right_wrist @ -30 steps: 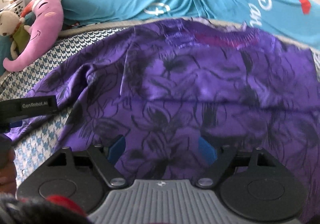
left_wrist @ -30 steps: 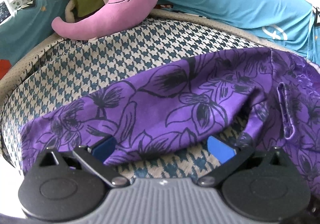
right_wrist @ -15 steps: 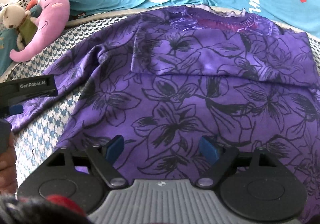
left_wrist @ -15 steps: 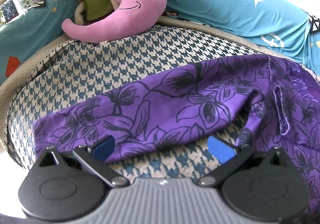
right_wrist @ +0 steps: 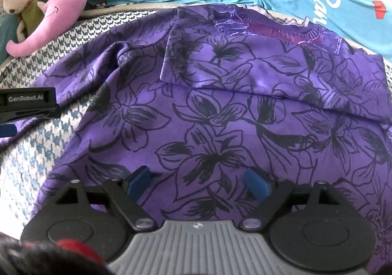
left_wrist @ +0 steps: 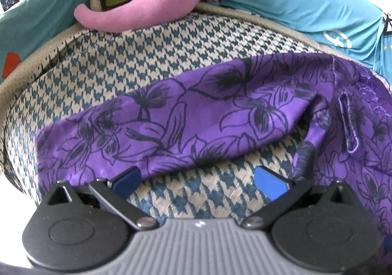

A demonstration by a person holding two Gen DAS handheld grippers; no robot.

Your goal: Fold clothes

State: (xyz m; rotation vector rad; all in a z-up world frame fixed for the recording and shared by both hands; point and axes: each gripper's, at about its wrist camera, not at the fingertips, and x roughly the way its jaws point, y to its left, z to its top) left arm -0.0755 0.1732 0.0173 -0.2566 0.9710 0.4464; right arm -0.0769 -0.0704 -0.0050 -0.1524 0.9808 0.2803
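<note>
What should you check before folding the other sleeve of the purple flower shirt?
1. Left gripper open: ok.
2. Right gripper open, nothing held: ok.
3. Left sleeve spread out on the houndstooth mat, not yet folded in: ok.
4. Other sleeve already folded across the purple shirt: ok.
5. Pink moon plush clear of the sleeve: ok.
6. Shirt hem flat: cannot tell, out of view.

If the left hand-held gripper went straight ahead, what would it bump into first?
Most likely the purple flowered shirt's sleeve, lying just past the open left hand-held gripper. The pink moon pillow sits farther back.
</note>
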